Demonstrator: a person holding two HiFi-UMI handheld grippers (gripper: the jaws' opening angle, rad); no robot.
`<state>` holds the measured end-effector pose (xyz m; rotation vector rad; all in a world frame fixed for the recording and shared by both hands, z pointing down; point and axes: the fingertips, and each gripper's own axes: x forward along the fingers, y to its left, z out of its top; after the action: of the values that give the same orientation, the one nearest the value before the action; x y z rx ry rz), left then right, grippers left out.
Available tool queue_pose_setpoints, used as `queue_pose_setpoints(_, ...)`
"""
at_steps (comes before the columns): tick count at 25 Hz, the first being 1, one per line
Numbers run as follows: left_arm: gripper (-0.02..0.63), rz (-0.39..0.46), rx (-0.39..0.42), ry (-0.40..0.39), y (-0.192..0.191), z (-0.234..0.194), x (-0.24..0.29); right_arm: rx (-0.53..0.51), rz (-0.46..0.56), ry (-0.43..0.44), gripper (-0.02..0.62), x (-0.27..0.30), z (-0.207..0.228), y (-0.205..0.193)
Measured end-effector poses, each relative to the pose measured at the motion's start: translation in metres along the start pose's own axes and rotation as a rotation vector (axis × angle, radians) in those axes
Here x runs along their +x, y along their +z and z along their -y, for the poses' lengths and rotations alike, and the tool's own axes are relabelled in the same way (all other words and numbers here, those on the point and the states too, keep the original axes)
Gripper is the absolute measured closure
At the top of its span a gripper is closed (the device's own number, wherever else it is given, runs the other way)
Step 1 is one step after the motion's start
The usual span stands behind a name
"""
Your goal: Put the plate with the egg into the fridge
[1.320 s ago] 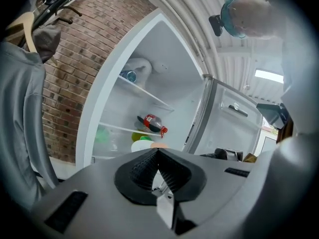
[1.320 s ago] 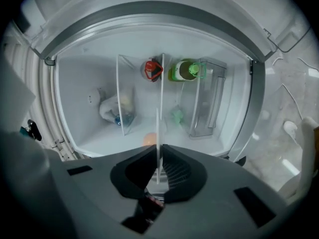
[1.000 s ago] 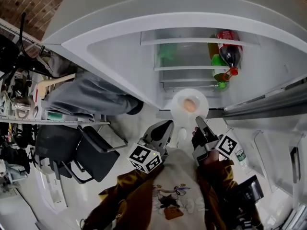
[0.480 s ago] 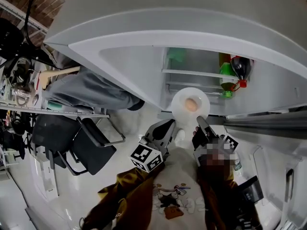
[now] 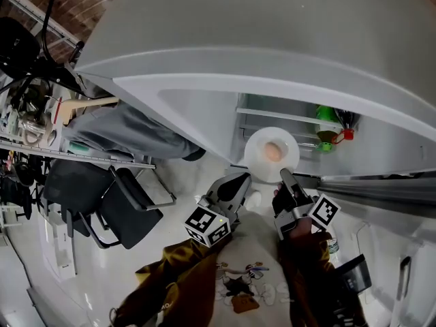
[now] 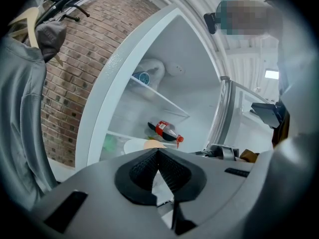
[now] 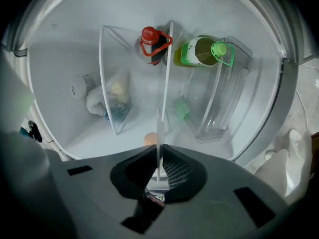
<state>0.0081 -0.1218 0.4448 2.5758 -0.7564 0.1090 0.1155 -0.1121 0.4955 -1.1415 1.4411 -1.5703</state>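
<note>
Head view: a round white plate (image 5: 255, 159) carrying a brown egg (image 5: 272, 151) sits level at the mouth of the open white fridge (image 5: 266, 111). Its near rim is pinched by the right hand-held gripper (image 5: 284, 174). The left hand-held gripper (image 5: 240, 181) hangs just beside the plate without touching it.

Left gripper view: the jaws are closed together on nothing.

Right gripper view: the jaws clamp the plate's rim, seen edge-on. Inside the fridge beyond are a red-capped dark bottle (image 7: 152, 46) and a green-capped yellowish bottle (image 7: 199, 51).
</note>
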Motion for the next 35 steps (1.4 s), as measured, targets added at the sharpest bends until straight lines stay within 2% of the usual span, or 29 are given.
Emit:
queue_pose_setpoints(18,0.6,0.0,0.02,-0.045,0.007,0.003,0.008,-0.027,0.033,-0.005,0.577,0.015,-0.007,0.017)
queue_pose_setpoints(35,0.6,0.028,-0.01,0.004,0.006,-0.002,-0.006,-0.016,0.026,-0.003,0.577,0.039,-0.006,0.028)
